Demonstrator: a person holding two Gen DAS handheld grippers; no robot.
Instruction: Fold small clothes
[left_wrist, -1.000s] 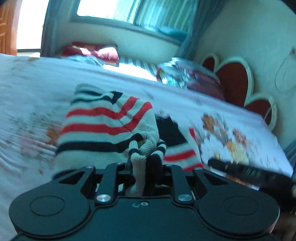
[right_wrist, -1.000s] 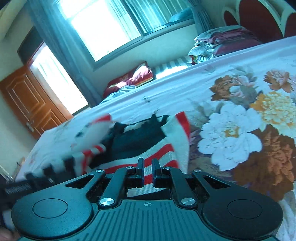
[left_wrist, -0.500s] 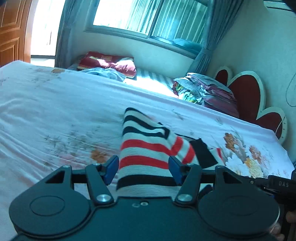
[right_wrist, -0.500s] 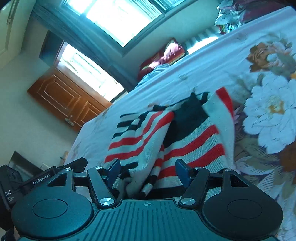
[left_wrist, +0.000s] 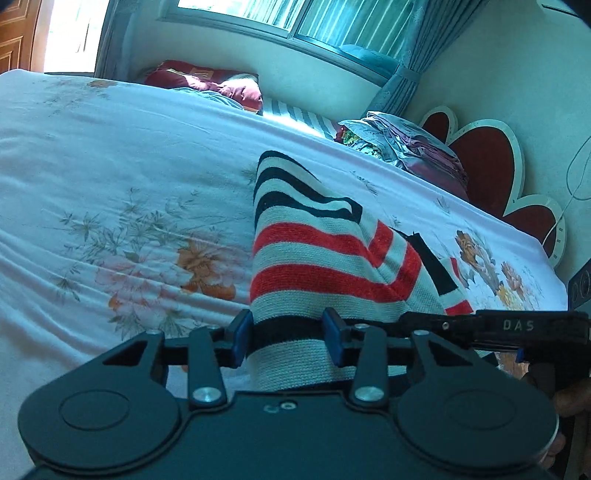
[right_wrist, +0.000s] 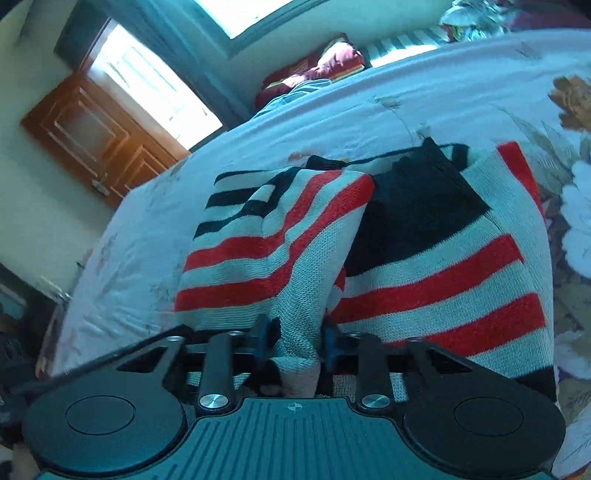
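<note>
Since half a second earlier both grippers had narrowed their spread, and a second before that each had been clamped on the knit, which now lay released on the bed.

From the left wrist view, the left gripper (left_wrist: 286, 339) stood partly open, its blue-padded fingers (left_wrist: 238, 338) set on either side of the near hem of the red, black and cream striped knitted sweater (left_wrist: 317, 258) without pinching it. The sweater lay flat on the white floral-printed bedsheet (left_wrist: 122, 177), one sleeve folded across its body and its black neckline panel (left_wrist: 430, 262) showing to the right. A black bar marked DAS, part of the right gripper (left_wrist: 491, 326), crossed the lower right just beside the garment. Beyond the bed sat a dark red pillow (left_wrist: 218, 83), a stack of folded bedding (left_wrist: 410, 144) and a red heart-shaped headboard (left_wrist: 487, 158).

From the right wrist view, the right gripper (right_wrist: 295, 343) was also partly open, its fingers (right_wrist: 260, 341) flanking a cream fold of the sweater (right_wrist: 424, 266) at the near edge; whether they touched it could not be told. The folded sleeve (right_wrist: 273, 240) lay over the left half, the black panel (right_wrist: 413, 206) exposed at centre. A brown wooden door (right_wrist: 99, 140) stood at left.
</note>
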